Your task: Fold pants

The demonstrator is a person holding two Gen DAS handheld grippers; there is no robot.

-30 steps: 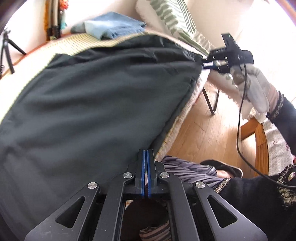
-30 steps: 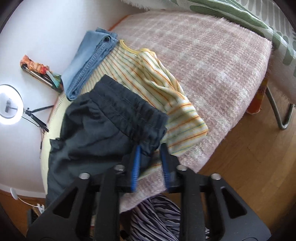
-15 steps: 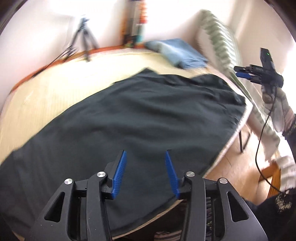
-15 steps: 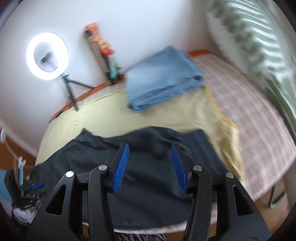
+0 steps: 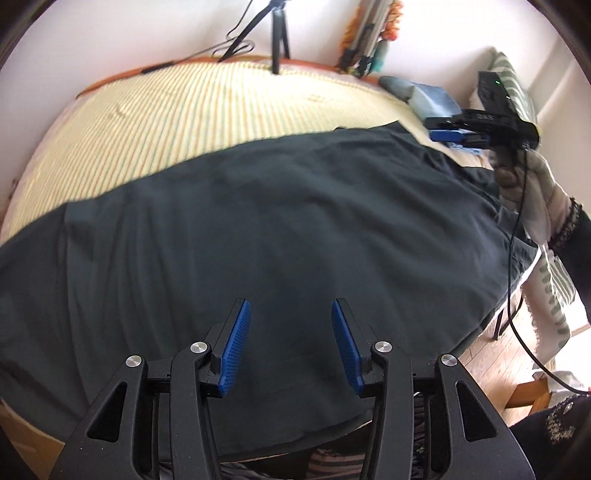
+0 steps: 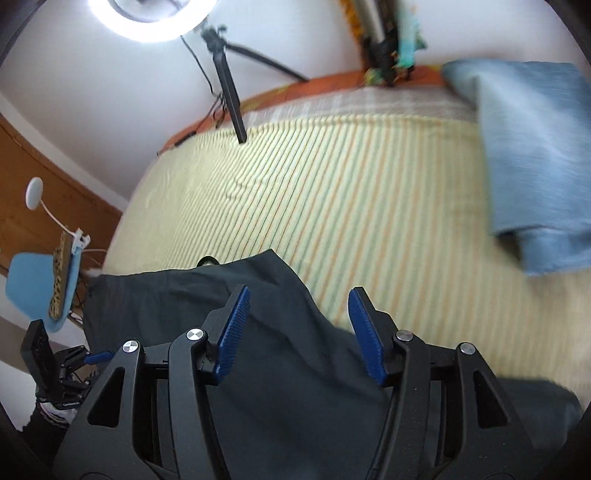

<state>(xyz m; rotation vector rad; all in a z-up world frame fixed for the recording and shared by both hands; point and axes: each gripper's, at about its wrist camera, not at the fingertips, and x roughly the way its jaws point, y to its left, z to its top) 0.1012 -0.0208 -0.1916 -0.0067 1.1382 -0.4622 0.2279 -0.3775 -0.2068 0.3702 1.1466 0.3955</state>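
Dark green-black pants [image 5: 280, 221] lie spread flat across the striped yellow bed cover [image 5: 177, 122], reaching its near edge. My left gripper [image 5: 290, 345] is open and empty, hovering over the near part of the pants. My right gripper [image 6: 297, 328] is open and empty above the pants [image 6: 266, 354] near their far edge; it also shows in the left wrist view [image 5: 448, 134], held by a gloved hand at the right end of the pants. The left gripper shows small at the lower left of the right wrist view [image 6: 94, 357].
Folded blue jeans [image 6: 535, 155] lie on the bed at the far right. A tripod [image 6: 229, 92] with a ring light [image 6: 155, 18] stands behind the bed. A green-striped pillow [image 5: 513, 88] is at the right. Wooden floor [image 5: 517, 350] lies beyond the bed's edge.
Both grippers have let go of the pants, opened and lifted back. The pants now lie flat on the bed. Both views have swung toward the far wall.
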